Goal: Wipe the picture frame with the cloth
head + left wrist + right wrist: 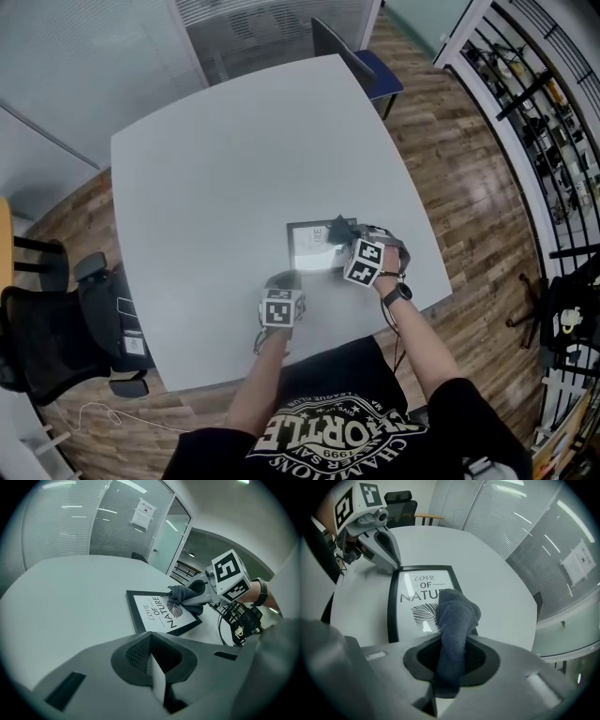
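- Frame (309,246) lies flat on the white surface (216,169), near the edge closest to the person. Its black border surrounds a white print reading "LOVE OF NATURE" above a leaf.
- Right tongs (345,234) are clamped on a dark grey cloth (337,227). In the right gripper view the cloth (457,616) rises from between the jaws, and its bunched end sits over the leaf, hiding part of it.
- Left tongs (284,279) are closed, jaws together with nothing between them. The tip is just beside the frame's near corner; whether it touches cannot be told.
- In the head view the right tongs and their marker cube cover the frame's right side, so that edge does not show there.
- A watch (397,292) sits on the person's right wrist, just behind the right tongs.
- A black chair (37,328) stands left of the surface, and a blue chair (375,70) stands at its far corner. Both are well apart from the frame.
- A dark rack (534,103) runs along the right wall over the wood floor (469,178).
- A white cable (94,412) trails on the floor near the black chair.
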Tool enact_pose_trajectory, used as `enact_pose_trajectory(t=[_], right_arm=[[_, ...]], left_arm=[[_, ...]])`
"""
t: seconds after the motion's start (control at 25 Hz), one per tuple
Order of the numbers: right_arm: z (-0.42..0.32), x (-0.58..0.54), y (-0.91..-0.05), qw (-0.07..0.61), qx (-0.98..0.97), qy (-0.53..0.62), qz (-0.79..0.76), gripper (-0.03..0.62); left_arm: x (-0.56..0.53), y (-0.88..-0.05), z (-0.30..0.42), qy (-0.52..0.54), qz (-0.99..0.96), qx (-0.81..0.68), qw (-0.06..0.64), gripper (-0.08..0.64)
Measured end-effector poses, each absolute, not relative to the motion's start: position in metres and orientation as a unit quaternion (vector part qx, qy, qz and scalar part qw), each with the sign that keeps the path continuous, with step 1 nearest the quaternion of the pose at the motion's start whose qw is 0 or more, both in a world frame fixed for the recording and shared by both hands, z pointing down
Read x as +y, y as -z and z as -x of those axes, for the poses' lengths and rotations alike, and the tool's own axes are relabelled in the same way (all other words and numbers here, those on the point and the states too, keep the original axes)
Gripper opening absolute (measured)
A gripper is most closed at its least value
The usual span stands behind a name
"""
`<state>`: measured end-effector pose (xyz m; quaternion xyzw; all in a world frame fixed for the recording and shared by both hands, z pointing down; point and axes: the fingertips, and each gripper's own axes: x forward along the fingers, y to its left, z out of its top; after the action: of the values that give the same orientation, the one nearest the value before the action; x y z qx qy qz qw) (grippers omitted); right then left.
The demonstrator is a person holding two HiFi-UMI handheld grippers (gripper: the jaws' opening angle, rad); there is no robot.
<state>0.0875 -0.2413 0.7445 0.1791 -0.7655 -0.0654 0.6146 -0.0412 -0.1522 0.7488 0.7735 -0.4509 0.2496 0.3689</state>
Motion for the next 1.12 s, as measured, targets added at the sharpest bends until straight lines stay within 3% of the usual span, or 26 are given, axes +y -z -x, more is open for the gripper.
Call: enact_pose_trajectory(t=[0.28, 0.56, 0.8, 1.12], right_arm=[[0.015, -0.225, -0.722, 0.526, -0.840, 0.062, -0.121, 0.074], [0.069, -0.204, -0.744, 0.531, -0.842, 0.086, -0.050, 0.074], [0.035, -0.211, -0.747, 0.540, -0.835, 0.074, -0.075, 0.074], [-0.073, -0.226, -0.753, 0.601, -0.781, 0.031, -0.165, 0.074]], left_arm=[[-0.152, -0.749, 0.042, -0.245, -0.774, -0.455, 0.366, -0.005], [-0.151, -0.749, 0.043, -0.240, -0.772, -0.455, 0.373, -0.005], [-0.153, -0.751, 0.044, -0.244, -0.775, -0.454, 0.366, -0.005], [-0.153, -0.749, 0.047, -0.240, -0.778, -0.452, 0.365, -0.005]])
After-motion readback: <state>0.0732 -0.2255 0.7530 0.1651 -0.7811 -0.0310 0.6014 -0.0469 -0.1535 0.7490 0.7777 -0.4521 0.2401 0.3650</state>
